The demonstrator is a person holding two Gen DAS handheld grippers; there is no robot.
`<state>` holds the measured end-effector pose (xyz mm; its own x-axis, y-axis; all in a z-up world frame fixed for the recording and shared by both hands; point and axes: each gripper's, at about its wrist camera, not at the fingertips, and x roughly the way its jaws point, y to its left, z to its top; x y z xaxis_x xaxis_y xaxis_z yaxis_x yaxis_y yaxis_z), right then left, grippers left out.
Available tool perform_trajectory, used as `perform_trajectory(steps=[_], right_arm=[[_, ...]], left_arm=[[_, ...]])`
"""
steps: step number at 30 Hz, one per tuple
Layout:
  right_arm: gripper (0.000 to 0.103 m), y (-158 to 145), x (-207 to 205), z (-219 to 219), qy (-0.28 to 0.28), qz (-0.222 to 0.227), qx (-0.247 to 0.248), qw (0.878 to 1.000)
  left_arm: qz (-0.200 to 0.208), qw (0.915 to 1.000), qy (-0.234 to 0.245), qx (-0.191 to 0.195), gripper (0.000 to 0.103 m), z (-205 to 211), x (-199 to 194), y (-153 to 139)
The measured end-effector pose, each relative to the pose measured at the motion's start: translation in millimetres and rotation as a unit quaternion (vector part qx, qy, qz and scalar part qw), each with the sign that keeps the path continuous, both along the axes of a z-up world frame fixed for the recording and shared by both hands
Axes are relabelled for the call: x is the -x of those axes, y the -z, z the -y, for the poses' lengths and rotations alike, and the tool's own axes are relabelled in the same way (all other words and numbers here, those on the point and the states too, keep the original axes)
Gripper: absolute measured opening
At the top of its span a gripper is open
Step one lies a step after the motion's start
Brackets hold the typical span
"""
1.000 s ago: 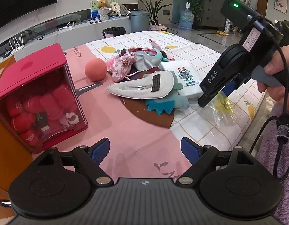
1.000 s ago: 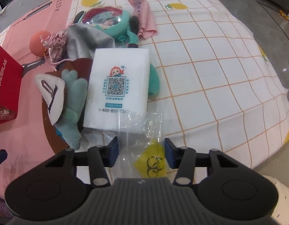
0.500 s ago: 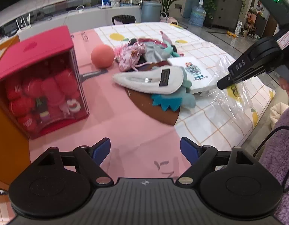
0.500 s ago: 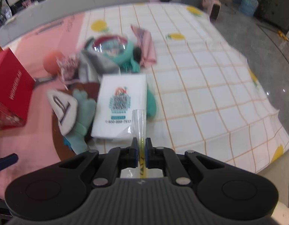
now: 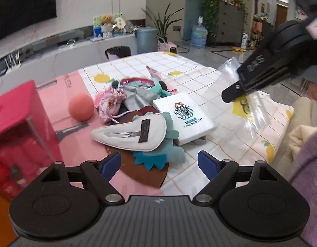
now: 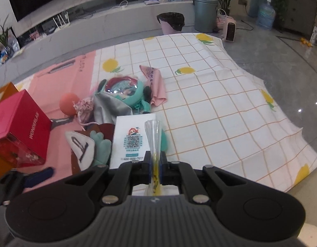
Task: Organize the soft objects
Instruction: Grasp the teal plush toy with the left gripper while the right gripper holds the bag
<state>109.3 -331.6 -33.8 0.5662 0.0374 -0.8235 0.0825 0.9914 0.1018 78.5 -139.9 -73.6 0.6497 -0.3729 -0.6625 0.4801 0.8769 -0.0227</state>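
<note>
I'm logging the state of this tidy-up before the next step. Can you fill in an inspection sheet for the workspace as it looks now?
Surface: checked lemon-print cloth beside a pink mat.
Job's things: clear plastic bag with a yellow item, lifted off the cloth; teal plush, white pouch, pink drawstring bag, grey cloth and pink cloth heaped mid-table.
Clutter: tissue pack, orange ball, red box.
Grippers: right tongs shut on the clear plastic bag; left tongs open, holding nothing.
Cables: none on the table; some on the far counter.
Surroundings: bins, plants, water jug, dark screen.
</note>
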Motion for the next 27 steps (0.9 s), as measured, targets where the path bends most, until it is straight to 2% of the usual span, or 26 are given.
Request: perform_trajectory(steps=[2,4,6,11,15,20,21,22,25,27], right_arm=[[0.005,3,-1,3,0.007,-0.005,-0.012,1.0],[0.005,6,-3,4,0.01,-0.013,-0.021,1.0],[0.005,8,-3,4,0.008,-0.017,-0.025,0.999],[0.009,8,-2,0,-0.008,-0.02,-0.022,1.0],[0.008,8,0,-1,-0.014,-0.019,-0.026,0.999],[0.007,11,-1,1,-0.011,-0.025,-0.027,0.999],[0.007,12,-1,1,-0.012,-0.026,-0.026,0.999],[0.007,12,-2,0,-0.013,-0.027,-0.026,0.999],[0.007,15,-3,-1,-0.016,-0.033,-0.022,0.999],[0.007,15,-4,-2,-0.017,-0.035,-0.02,0.999]], left_arm=[[-0.009,1.0,-0.004,-0.002,0.099,8,-9,7],[0.0,0.9995,-0.004,-0.031,0.099,17,-15,15],[0.026,0.9974,-0.013,-0.066,0.099,20,-14,22],[0.083,0.9913,-0.004,-0.102,0.099,28,-8,28],[0.138,0.9792,0.011,-0.148,0.099,43,-2,35],[0.149,0.9738,0.016,-0.172,0.098,55,-7,47],[0.153,0.973,0.01,-0.172,0.095,56,-8,48],[0.155,0.9728,0.006,-0.172,0.088,56,-9,49],[0.148,0.9771,0.004,-0.153,0.071,52,-13,50],[0.142,0.9802,0.002,-0.137,0.068,48,-10,50]])
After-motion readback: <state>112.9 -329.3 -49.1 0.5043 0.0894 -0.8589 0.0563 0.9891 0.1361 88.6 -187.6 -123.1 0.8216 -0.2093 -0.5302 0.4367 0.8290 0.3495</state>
